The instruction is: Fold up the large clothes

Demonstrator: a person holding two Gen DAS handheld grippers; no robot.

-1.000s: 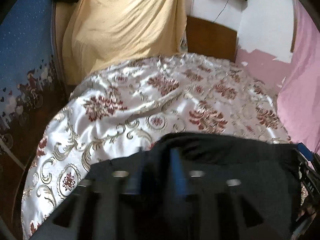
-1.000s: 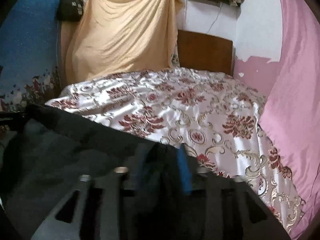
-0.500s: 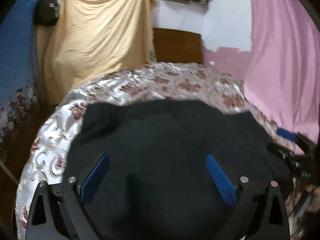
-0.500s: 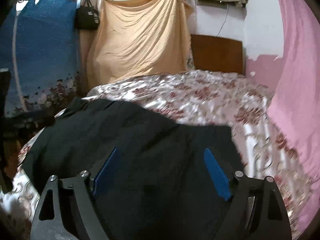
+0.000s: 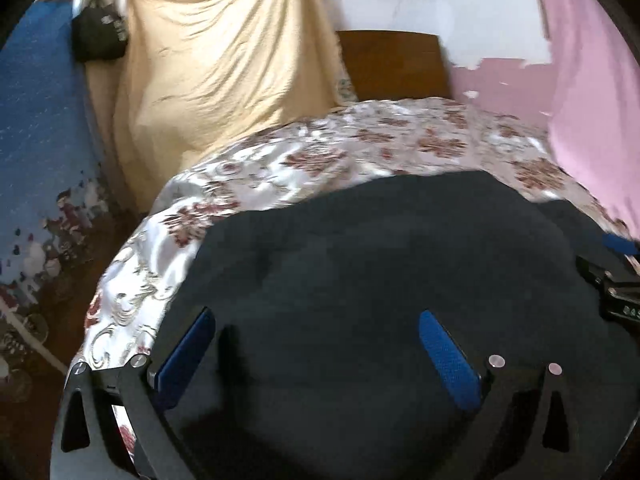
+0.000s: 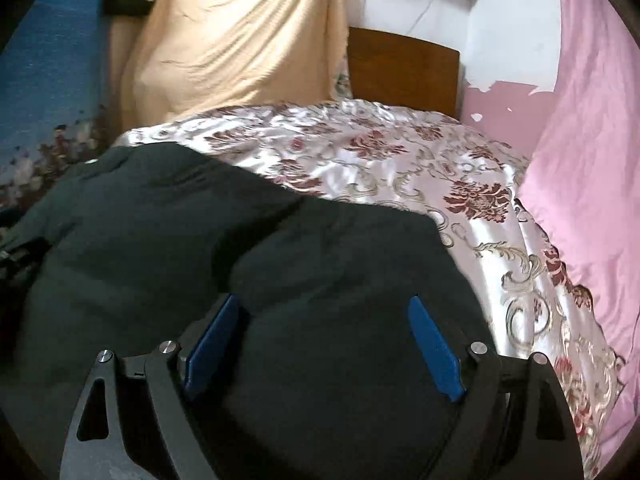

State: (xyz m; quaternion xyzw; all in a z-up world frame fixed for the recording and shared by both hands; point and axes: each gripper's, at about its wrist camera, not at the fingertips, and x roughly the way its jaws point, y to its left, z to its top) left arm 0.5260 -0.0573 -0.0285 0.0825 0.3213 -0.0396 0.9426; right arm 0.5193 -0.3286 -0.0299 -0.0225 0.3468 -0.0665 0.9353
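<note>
Dark cloth, the garment lies spread on the floral bedspread, its long axis crosswise. Below both the left gripper and right gripper, whose jaws have just been opening, nothing clamped.

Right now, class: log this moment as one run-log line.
garment: black garment spread on floral bedspread | left tongs: open, just released | right tongs: open, just released

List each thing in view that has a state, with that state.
dark garment: spread on the bed, released, bunched in a fold near the right side.
left hand-held gripper: open, jaws just widened, nothing pinched.
right hand-held gripper: open, just widened, cloth lies between but ungripped.
floral bedspread: laid out, rumpled.
black bag: hanging.
</note>
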